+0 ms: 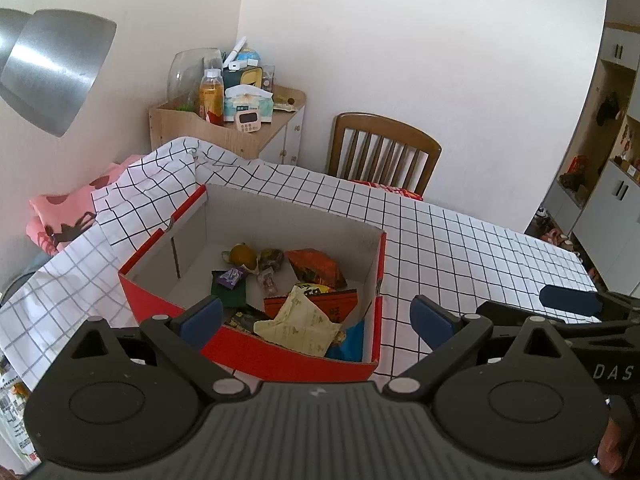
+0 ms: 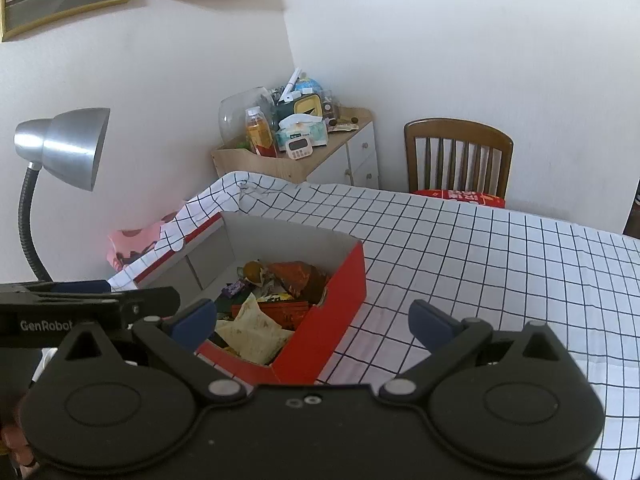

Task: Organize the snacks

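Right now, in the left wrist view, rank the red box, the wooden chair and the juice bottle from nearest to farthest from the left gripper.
1. red box: on the table just beyond the left gripper, whose jaws are open.
2. wooden chair: behind the table's far edge, right of centre.
3. juice bottle: on the corner cabinet, left, by the wall.

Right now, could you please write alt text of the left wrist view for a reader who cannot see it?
The open left tool hovers empty above a red cardboard box holding mixed snack packets, with a pale yellow packet on top. The box sits on a table with a checked tablecloth; a wooden chair stands behind it.
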The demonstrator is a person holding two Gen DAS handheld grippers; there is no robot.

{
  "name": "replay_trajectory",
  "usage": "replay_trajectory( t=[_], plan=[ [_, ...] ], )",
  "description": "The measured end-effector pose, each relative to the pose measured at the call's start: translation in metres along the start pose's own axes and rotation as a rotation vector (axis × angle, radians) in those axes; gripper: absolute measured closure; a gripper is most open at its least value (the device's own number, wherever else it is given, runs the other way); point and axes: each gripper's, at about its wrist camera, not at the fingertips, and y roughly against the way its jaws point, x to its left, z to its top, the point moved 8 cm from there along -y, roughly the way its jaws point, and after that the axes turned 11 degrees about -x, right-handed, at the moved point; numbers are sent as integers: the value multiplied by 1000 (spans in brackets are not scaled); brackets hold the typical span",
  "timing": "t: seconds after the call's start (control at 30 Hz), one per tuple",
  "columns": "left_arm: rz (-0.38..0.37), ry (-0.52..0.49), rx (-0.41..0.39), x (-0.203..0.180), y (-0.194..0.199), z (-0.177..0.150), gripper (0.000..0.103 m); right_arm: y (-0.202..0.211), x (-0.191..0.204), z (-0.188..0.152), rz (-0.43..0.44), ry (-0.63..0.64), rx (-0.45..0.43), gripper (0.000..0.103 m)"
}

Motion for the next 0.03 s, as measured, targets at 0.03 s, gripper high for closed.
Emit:
replay_trajectory(
  t=[0.03],
  plan=[
    [-1, 1, -1, 0, 0, 0, 2, 0, 0, 0, 0, 0, 0, 0]
  ],
)
